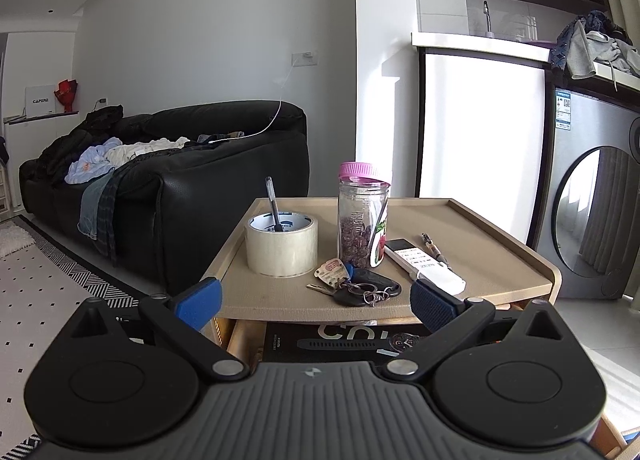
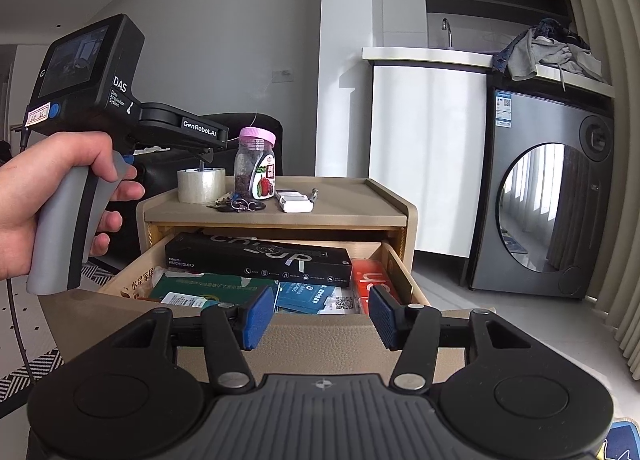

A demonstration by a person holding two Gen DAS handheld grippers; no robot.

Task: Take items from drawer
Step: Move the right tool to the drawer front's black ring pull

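Above drawer (image 2: pixel 256 292), spread right claw (image 2: pixel 322 316)

The jar (image 1: pixel 363 215) had a pink lid; the tape roll (image 1: pixel 281 246) was clear over beige. The surface (image 1: pixel 500 260) was tan. The watch box (image 2: pixel 258 258) was black, beside a red box (image 2: pixel 370 280). The rug (image 1: pixel 48 284) was white with black diamonds.

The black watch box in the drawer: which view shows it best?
The right wrist view: the black watch box lies fully exposed in the open drawer. The left wrist view catches only a strip under the tabletop.
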